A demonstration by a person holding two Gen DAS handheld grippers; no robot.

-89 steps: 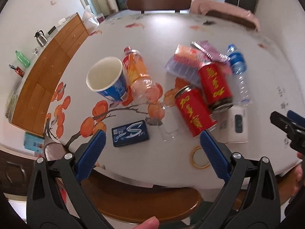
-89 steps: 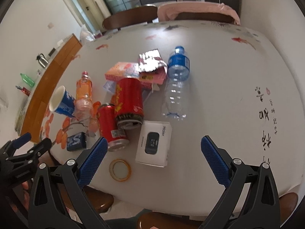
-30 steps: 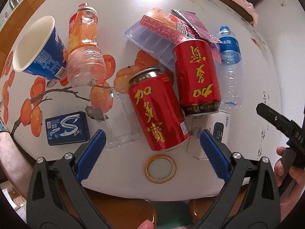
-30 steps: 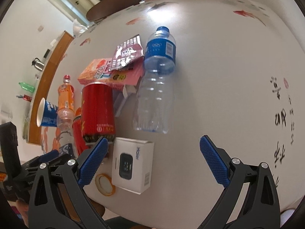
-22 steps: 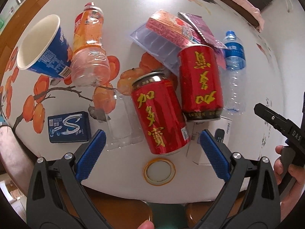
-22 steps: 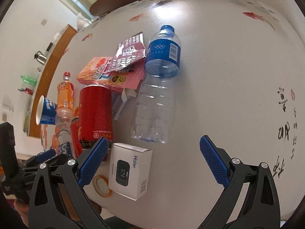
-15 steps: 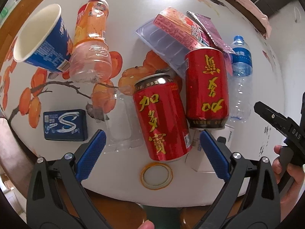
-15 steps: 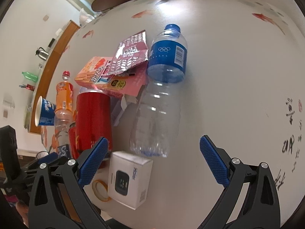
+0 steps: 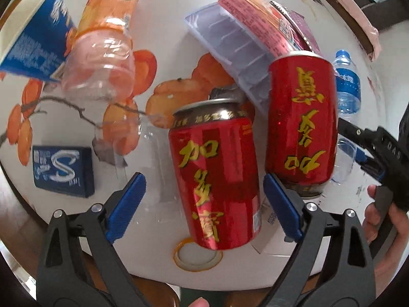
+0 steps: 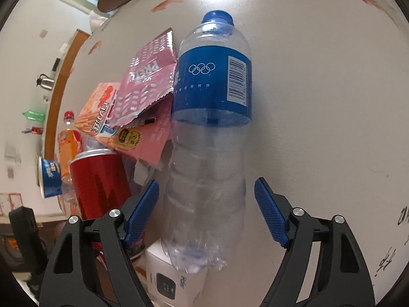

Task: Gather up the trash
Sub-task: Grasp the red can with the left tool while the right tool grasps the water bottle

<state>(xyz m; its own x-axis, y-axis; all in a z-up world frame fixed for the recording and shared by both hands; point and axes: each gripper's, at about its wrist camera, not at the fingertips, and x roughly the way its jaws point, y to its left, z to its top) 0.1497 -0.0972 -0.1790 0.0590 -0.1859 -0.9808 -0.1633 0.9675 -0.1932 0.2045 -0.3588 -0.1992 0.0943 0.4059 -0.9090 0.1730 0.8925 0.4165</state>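
Nothing is collected yet: left gripper is closing around a can, right gripper around the bottle; litter is waiting at twelve o'clock.

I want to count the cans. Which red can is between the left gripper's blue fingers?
The red can whose gold rim faces away from the camera. It lies between the left gripper fingers; the other red can lies beside it, upside-down characters.
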